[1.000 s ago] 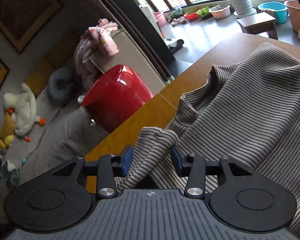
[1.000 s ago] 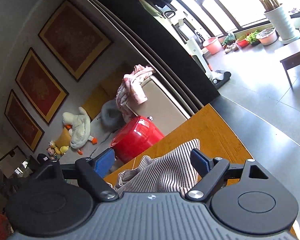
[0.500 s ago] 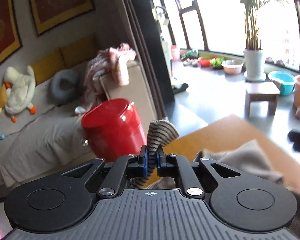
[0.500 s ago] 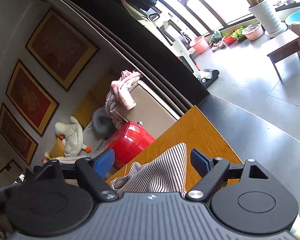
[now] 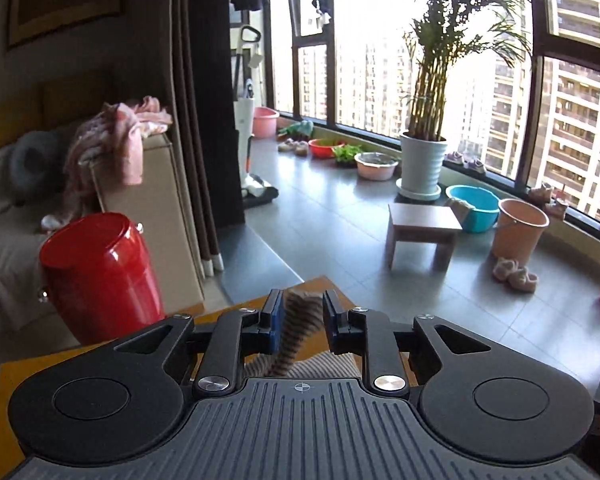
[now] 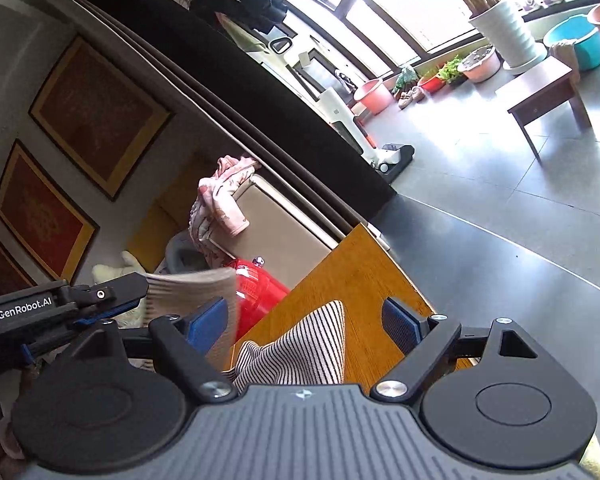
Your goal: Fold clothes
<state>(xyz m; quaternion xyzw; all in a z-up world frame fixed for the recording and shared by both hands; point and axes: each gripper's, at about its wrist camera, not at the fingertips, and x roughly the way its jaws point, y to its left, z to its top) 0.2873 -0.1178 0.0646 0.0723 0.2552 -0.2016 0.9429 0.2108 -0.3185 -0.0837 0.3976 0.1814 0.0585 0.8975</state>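
Left wrist, tongs (image 5: 300, 322) parted, striped garment (image 5: 300, 320) between

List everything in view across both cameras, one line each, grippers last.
striped garment: 1, grey-and-white, on the table
table: 1, orange wood
red bin: 1, beside the sofa
sofa: 1, beige, pink clothes draped on it
stool: 1, brown, on the floor
potted palm: 1, white pot, at the window
basins: several, pink, red, blue, along the window
framed pictures: 3, red-and-gold, wall
left gripper: jaws slightly apart around a raised striped fold
right gripper: jaws wide open over the garment
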